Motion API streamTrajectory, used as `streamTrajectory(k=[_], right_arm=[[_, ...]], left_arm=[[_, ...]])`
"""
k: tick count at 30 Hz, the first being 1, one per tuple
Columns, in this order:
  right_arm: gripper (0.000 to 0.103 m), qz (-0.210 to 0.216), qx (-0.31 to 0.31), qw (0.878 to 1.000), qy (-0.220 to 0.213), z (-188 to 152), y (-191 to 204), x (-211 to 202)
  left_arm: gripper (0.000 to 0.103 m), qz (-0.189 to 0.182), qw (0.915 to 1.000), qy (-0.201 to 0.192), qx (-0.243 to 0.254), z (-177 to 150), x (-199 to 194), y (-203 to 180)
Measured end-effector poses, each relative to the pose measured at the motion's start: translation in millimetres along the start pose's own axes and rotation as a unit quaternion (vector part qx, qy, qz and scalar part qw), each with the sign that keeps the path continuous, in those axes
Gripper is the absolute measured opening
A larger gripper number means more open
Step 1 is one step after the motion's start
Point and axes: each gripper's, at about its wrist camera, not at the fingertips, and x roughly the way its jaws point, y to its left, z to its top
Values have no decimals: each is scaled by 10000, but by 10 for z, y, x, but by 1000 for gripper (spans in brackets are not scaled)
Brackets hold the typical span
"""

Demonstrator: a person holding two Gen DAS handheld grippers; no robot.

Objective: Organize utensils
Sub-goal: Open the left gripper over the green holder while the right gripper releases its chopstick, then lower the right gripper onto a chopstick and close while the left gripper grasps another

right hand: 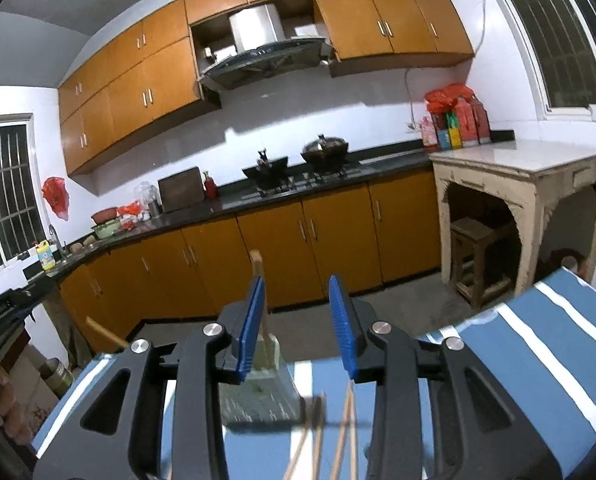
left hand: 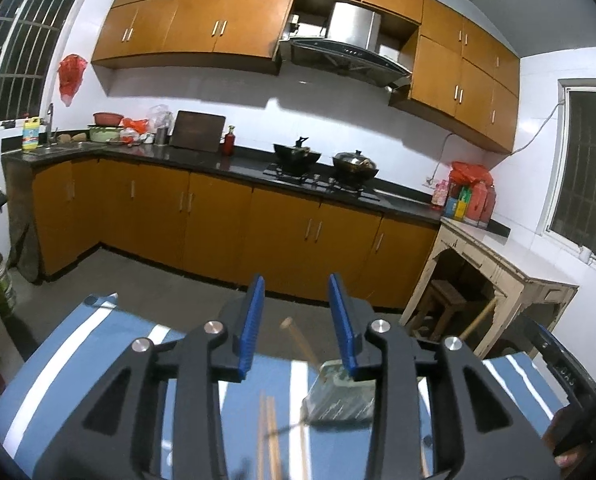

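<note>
A clear square utensil holder (left hand: 340, 398) stands on the blue striped cloth (left hand: 77, 356), with one wooden chopstick (left hand: 298, 340) leaning out of it. More chopsticks (left hand: 269, 436) lie on the cloth below my left gripper (left hand: 298, 320), which is open and empty above them. In the right wrist view the holder (right hand: 263, 394) sits under my right gripper (right hand: 298, 320), open and empty, with the chopstick (right hand: 258, 270) standing in it and several loose chopsticks (right hand: 344, 436) on the cloth (right hand: 538, 360).
Orange kitchen cabinets (left hand: 217, 208) and a black counter (left hand: 241, 162) with woks run along the far wall. A worn white side table (left hand: 510, 264) with a stool under it stands at right. The other gripper (left hand: 566, 380) shows at the right edge.
</note>
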Motion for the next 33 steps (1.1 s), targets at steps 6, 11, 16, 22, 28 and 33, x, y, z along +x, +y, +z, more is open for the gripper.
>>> streamTrajectory(k=[6, 11, 16, 22, 28, 33], right_arm=[[35, -296, -64, 9972, 679, -529, -232, 9], [35, -322, -19, 9862, 1622, -1146, -368, 194], [30, -275, -75, 9733, 2277, -1580, -383, 294], [24, -367, -230, 9632, 2652, -1797, -366, 382], [8, -540, -261, 9603, 2726, -1840, -452, 361], [8, -955, 263, 9591, 2650, -1765, -715, 360]], left_arm=[[40, 292, 9992, 282, 69, -453, -200, 282], [40, 502, 9945, 914, 108, -1074, -117, 478], [40, 512, 9854, 1624, 6, -1570, 29, 631], [39, 362, 9789, 2008, 118, -1825, 132, 604], [39, 119, 9720, 2338, 186, -1947, 248, 452], [36, -18, 9648, 2611, 301, -2079, 329, 345]])
